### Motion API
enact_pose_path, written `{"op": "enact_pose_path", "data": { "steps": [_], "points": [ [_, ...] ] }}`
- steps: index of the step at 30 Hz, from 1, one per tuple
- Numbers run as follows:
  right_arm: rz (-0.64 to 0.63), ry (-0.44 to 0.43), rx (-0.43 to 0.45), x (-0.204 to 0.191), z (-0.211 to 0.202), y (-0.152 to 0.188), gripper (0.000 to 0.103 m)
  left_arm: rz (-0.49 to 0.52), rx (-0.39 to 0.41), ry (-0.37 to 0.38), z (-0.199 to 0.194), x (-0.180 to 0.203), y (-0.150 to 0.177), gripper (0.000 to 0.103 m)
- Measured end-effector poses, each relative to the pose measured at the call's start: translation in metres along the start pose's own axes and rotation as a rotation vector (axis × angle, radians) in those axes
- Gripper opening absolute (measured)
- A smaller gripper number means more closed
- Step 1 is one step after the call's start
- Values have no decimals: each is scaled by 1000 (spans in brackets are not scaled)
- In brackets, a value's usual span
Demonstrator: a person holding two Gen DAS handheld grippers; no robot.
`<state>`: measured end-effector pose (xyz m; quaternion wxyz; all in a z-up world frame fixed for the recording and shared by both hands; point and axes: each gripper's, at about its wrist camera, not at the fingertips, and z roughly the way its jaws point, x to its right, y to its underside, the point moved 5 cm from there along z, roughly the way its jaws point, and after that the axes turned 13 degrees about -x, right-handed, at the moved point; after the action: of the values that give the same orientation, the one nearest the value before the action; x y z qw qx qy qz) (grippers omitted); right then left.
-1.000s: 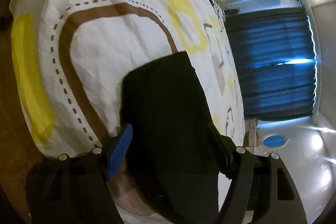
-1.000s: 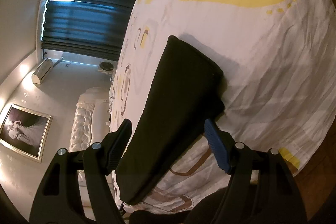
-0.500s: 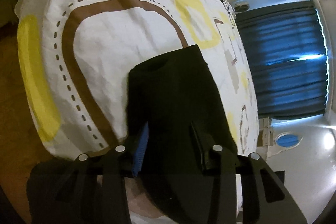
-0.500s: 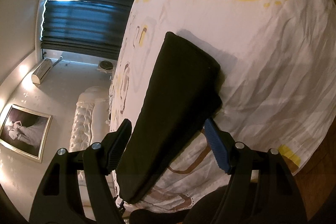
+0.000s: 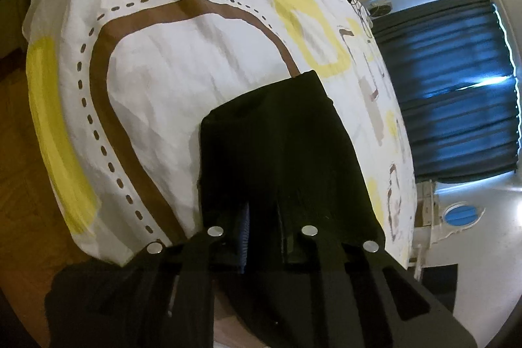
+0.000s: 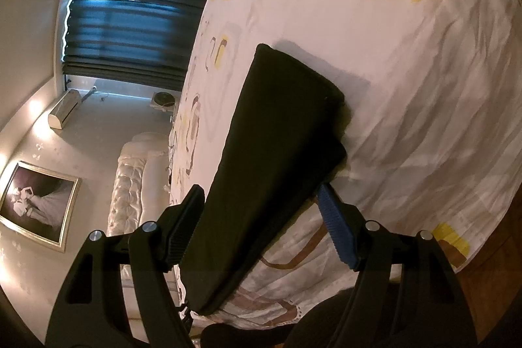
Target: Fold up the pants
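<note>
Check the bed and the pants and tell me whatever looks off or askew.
Nothing is damaged or spilled. The black pants lie folded in a strip near the edge of the bedspread, which is merely wrinkled. The near end of the pants hangs over that edge.

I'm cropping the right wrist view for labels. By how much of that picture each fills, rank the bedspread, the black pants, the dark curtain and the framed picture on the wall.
1. bedspread
2. black pants
3. dark curtain
4. framed picture

The pants lie close to the lens and the curtain is far off, so this is apparent size only.
</note>
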<state>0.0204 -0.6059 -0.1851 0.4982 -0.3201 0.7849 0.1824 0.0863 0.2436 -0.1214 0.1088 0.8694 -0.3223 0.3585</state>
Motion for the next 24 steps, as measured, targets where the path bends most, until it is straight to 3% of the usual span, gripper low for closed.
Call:
{"op": "enact_pose_path", "data": {
  "steps": [6,11,17,24],
  "points": [
    [-6,4,15,-5,-6,-3,73,3,12,46,-11,9,-7,10],
    [-10,6,39,-8,-13,-2,73,-65,-3,56,-5,-1,-17,10],
    [6,33,57,-1,-21,-9,73,-76,18,40,-3,-3,-27,9],
    [-14,88,67,-3,-25,-36,73,-95,17,62,-2,-1,-40,9]
  ]
}}
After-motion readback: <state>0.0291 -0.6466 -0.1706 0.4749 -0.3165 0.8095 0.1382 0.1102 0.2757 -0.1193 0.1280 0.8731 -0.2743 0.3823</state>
